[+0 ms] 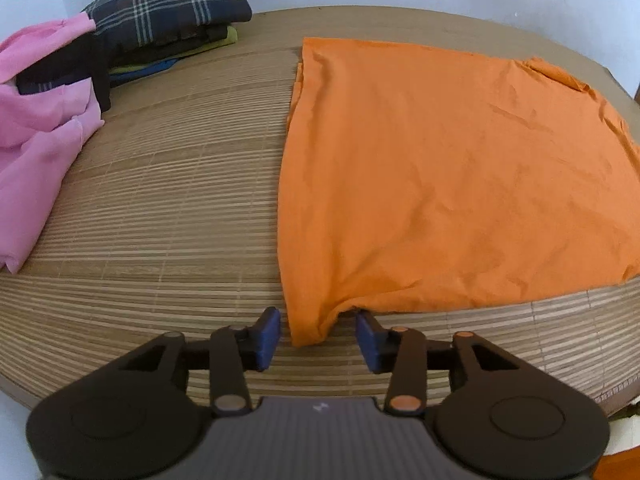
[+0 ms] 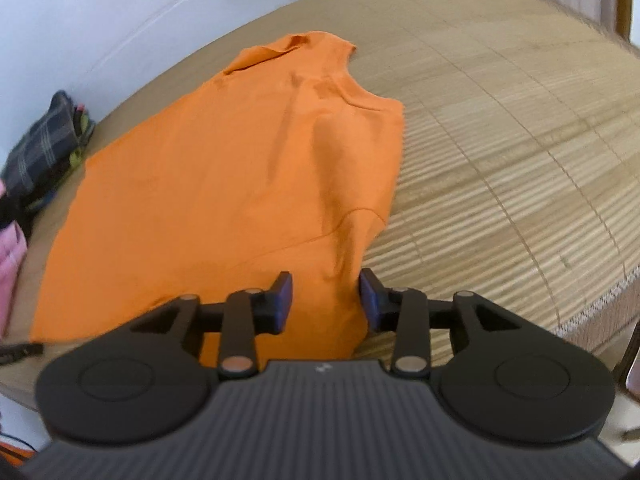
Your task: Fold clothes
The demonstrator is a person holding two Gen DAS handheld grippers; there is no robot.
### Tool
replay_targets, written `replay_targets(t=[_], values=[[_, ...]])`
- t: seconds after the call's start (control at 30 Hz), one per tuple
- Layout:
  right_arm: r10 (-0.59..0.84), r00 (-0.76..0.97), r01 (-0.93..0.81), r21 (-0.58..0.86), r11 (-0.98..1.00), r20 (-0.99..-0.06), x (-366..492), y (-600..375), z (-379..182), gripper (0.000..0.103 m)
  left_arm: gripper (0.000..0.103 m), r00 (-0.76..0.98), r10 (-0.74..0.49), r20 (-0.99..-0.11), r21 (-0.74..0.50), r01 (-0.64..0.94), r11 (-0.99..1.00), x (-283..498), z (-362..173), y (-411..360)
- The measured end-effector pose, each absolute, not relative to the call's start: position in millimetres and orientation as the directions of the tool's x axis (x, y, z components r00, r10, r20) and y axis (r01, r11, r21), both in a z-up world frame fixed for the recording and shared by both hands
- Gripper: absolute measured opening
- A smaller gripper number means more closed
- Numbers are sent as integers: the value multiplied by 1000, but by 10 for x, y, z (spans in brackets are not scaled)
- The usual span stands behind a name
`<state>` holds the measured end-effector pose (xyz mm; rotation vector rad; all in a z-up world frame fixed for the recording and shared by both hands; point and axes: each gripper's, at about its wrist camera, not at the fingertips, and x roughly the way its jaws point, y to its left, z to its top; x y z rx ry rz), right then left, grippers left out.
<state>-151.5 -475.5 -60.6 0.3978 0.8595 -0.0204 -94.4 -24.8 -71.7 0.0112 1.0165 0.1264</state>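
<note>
Two hand-held grippers are in view, one per wrist camera, each with black arms and blue pads. The left hand-held gripper (image 1: pixel 318 336) has its fingers spread, and the near left corner of the orange shirt (image 1: pixel 440 176) lies bunched on the mat between them; the pads (image 1: pixel 268 338) stand apart from the cloth. The right hand-held gripper (image 2: pixel 325 304) is likewise spread, with a raised ridge of the same shirt's near edge running up between its fingers (image 2: pixel 370 300); the picture is blurred there, so whether the right pad touches the fabric cannot be told. A small pale mark sits on each gripper's ribbed body, too small to read.

One orange shirt lies spread flat on the woven bamboo mat (image 1: pixel 160 216) that covers the tabletop, a sleeve showing at its far end. At the far left corner stands one stack of folded clothes (image 1: pixel 168 20), a dark plaid piece on top with green and blue layers under it. Beside it, nearer, lies one loose pink garment (image 1: pixel 36 132) with a dark piece (image 1: pixel 68 68) draped across it.
</note>
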Motion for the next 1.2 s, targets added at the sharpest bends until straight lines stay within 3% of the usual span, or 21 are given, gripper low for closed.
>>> replay_targets(t=[0.03, 0.07, 0.1, 0.13, 0.4, 0.63, 0.9, 1.0, 1.03, 1.2], values=[[138, 662, 166, 324, 932, -737, -1505, -4740, -614, 39, 42, 523, 102, -846, 55, -103, 993, -951, -718, -235], [135, 667, 155, 314, 937, -733, -1495, -4724, -621, 37, 28, 526, 76, -847, 23, -107, 994, -965, -718, -215], [136, 670, 151, 313, 938, -730, -1490, -4710, -625, 15, 14, 528, 53, -848, -10, -116, 993, -982, -718, -199], [151, 671, 155, 336, 929, -726, -1478, -4730, -640, 5, 14, 528, 48, -848, -25, -131, 991, -996, -719, -191], [285, 782, 186, 644, 742, -554, -1464, -5088, -464, 5, 12, 588, -14, -809, -222, -283, 933, -1006, -413, 112], [327, 855, 200, 836, 510, -404, -1124, -5290, -347, 5, 12, 653, -15, -757, -270, -292, 918, -574, -151, 231], [210, 847, 342, 802, 490, -489, -64, -5191, -536, 5, 13, 584, 58, -810, -174, -333, 927, 554, -489, 341], [138, 765, 453, 678, 580, -629, 349, -5091, -707, 7, 17, 533, 84, -842, -102, -310, 945, 840, -665, 287], [119, 726, 483, 626, 612, -677, 467, -5059, -771, 4, 17, 516, 94, -851, -78, -302, 950, 936, -724, 270], [78, 727, 473, 580, 663, -682, 487, -5031, -615, 18, 37, 532, 128, -837, 8, -222, 975, 1013, -676, 197]])
